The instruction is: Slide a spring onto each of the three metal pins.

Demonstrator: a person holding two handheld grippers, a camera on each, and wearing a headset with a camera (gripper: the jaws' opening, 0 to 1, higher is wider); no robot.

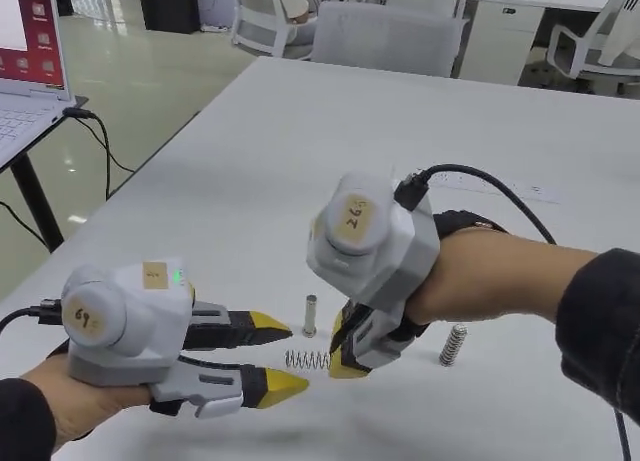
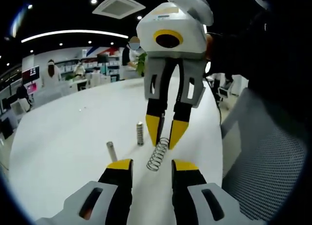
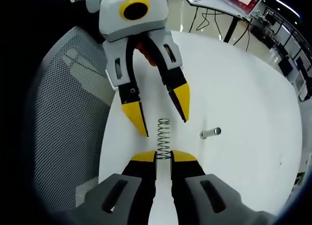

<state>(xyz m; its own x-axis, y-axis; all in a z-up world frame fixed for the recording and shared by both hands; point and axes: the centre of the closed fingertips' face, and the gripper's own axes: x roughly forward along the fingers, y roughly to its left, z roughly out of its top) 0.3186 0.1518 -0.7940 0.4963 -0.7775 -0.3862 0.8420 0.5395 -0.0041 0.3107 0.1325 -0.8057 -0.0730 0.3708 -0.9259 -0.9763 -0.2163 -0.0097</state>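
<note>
The right claw (image 1: pixel 345 364) pinches one end of the thin wire coil spring (image 1: pixel 310 359) just beside the upright bare steel pin (image 1: pixel 310 314). The left claw (image 1: pixel 296 357) gapes open. Tip the coil upright, centred over that pin.

A white table (image 1: pixel 300 131) spreads from the bottom edge of the head view up to the top centre, its surface smooth and matte. Low in the frame, just left of centre, a bare spring (image 1: pixel 307 359) lies along the tabletop. Just above it a short metal pin (image 1: pixel 310 314) stands upright. At lower right, apart from both, a spring-covered pin (image 1: pixel 453 344) stands on the table. Towards the upper right lies a flat white strip (image 1: pixel 490 184), too far off to identify.
</note>
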